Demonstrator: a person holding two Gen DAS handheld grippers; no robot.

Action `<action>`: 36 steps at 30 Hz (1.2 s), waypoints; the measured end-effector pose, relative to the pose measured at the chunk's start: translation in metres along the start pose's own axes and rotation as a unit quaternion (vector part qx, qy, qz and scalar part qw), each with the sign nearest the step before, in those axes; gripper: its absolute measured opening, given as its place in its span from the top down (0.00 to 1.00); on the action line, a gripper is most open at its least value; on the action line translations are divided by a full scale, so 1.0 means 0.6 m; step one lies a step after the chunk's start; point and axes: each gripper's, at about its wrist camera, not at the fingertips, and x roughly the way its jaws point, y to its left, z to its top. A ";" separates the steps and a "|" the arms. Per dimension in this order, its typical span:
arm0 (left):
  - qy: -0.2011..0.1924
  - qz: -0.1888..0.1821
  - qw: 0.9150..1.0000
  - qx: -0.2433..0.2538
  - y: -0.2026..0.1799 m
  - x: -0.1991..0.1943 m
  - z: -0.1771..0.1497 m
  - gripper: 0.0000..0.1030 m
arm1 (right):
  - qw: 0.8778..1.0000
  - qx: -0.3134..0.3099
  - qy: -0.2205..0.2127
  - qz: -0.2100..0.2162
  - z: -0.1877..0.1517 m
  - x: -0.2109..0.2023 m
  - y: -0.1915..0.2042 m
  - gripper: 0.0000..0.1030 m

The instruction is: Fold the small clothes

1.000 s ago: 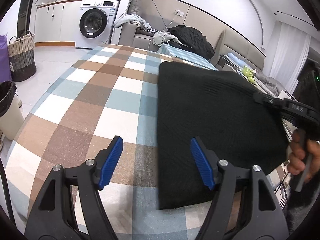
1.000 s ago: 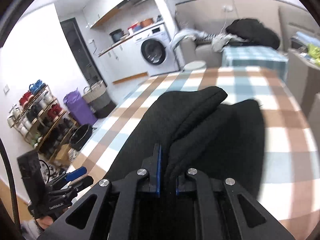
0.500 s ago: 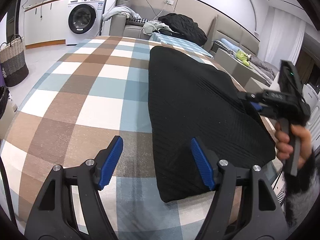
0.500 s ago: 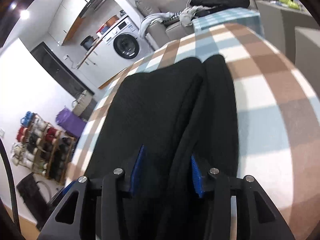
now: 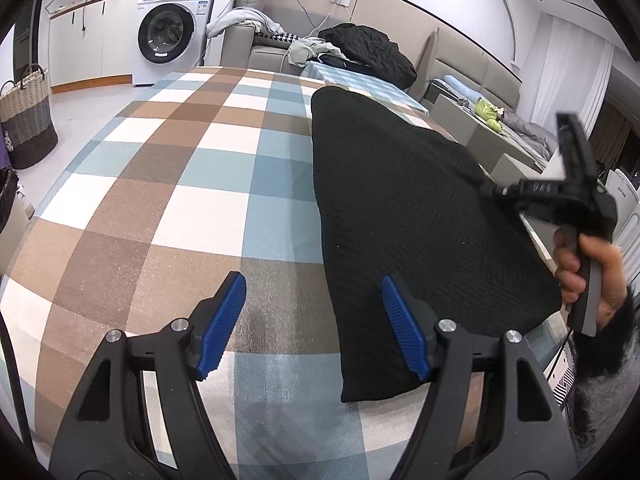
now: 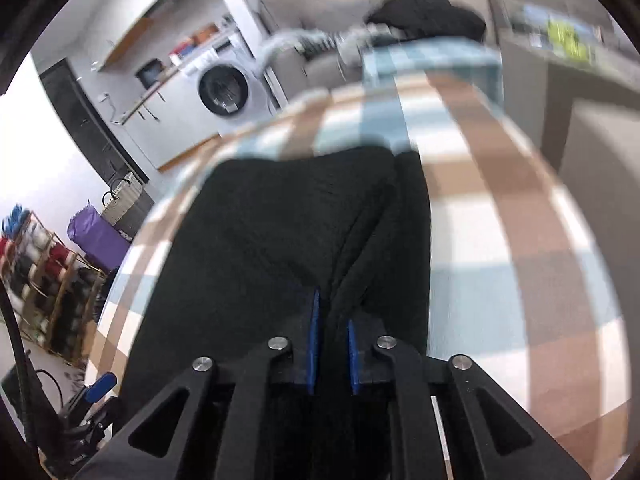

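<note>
Since the earlier frame our right gripper (image 6: 330,340) had dropped and was closing on a fold of the black garment (image 5: 400,208) lying on the checked tablecloth (image 5: 180,184); our left gripper (image 5: 312,324) hovered open beside its near edge.

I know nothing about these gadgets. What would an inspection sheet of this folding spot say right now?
Surface: checked tablecloth in brown, blue and white.
Job's things: black knit garment, lying on the cloth, partly folded.
Clutter: nothing seen on the cloth.
Grippers: left gripper open, nothing between its pads; right gripper closing, a ridge of the garment between its jaws.
Cables: a black cable at the left edge of the left wrist view.
Surroundings: washing machine, woven basket, sofa with piled clothes.
</note>
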 end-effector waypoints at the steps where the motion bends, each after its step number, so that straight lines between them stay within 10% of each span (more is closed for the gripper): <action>1: 0.000 0.000 1.000 0.001 -0.001 0.000 0.000 0.34 | 1.000 0.012 0.012 0.014 -0.004 0.005 -0.011 0.85; 9: 0.006 -0.002 1.000 0.007 -0.006 0.005 -0.002 0.34 | 0.996 0.035 0.003 0.076 -0.088 -0.062 -0.025 0.76; 18: 0.015 -0.011 1.000 0.013 -0.011 0.006 -0.003 0.34 | 1.000 0.006 -0.014 0.021 -0.182 -0.120 -0.011 0.88; 22: 0.020 -0.021 0.999 0.019 -0.020 0.002 -0.008 0.34 | 0.999 0.021 -0.035 0.031 -0.192 -0.148 -0.018 0.57; 27: 0.031 -0.037 0.999 0.023 -0.027 0.001 -0.018 0.34 | 0.994 0.032 -0.050 0.088 -0.197 -0.169 -0.013 0.50; 36: 0.048 -0.052 0.997 0.032 -0.042 0.010 -0.026 0.36 | 0.999 -0.003 -0.015 0.041 -0.203 -0.113 0.008 0.46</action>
